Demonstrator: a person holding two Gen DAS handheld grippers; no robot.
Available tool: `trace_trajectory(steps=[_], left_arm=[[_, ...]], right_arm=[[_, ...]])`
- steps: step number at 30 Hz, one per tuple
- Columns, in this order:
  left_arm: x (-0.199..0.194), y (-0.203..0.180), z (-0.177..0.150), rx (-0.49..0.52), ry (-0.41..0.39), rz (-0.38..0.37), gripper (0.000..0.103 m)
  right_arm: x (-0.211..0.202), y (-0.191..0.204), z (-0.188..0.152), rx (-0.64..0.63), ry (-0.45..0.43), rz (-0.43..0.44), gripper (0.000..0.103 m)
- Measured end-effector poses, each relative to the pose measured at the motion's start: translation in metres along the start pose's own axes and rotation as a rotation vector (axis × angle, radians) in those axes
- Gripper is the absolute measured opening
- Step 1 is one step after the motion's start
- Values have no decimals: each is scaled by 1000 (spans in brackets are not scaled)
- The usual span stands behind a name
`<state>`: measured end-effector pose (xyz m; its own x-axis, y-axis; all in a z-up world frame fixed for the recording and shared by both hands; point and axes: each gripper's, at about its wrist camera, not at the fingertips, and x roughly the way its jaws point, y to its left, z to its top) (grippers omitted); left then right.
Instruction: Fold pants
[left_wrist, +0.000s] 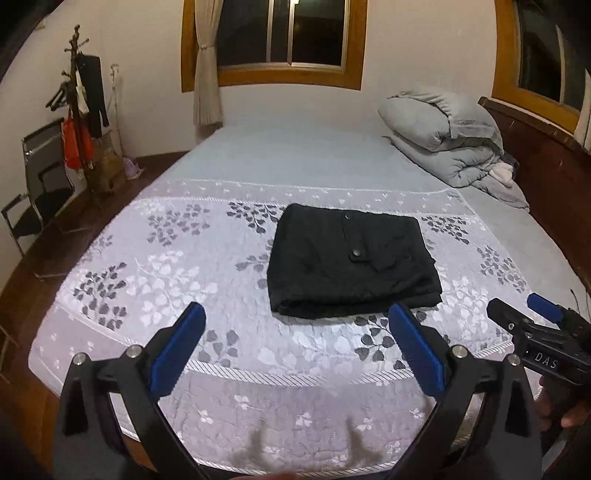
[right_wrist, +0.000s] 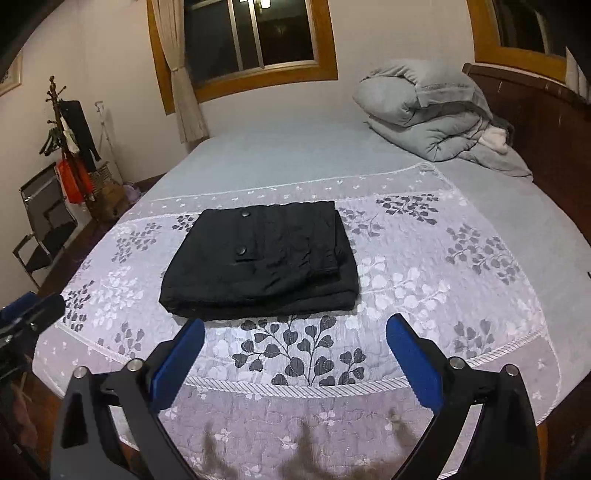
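folded black pants (left_wrist: 352, 260), leaf-print bedspread (left_wrist: 147, 273)

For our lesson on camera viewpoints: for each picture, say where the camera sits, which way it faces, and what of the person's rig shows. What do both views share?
Left wrist: sits behind the open left claw, facing across the bed at the folded black pants; the right claw shows at right.
Right wrist: sits behind the open right claw, facing the same way; the left claw shows at the left edge.
Shared: pants, bed, grey duvet, window.

Only readable text I can spot is "DAS". It's in white letters on the black body of the right tool (left_wrist: 532, 317), near the bed's (left_wrist: 258, 155) front corner.
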<state>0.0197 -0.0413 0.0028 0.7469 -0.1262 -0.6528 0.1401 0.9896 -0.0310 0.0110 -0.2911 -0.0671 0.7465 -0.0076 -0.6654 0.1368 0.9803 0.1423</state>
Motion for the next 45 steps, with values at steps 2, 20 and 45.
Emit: trace_trajectory(steps=[2,20,45], left_arm=[[-3,0,1,6,-7,6,99],[15,-3,-12,32,24,15,100],[31,2,-19,46,51,26,100]], right_arm=[[-2,0,1,7,1,-16,99],[1,-6,-9,13,-15,-58,99],[5,-5,-8,-39,-19,-76,99]])
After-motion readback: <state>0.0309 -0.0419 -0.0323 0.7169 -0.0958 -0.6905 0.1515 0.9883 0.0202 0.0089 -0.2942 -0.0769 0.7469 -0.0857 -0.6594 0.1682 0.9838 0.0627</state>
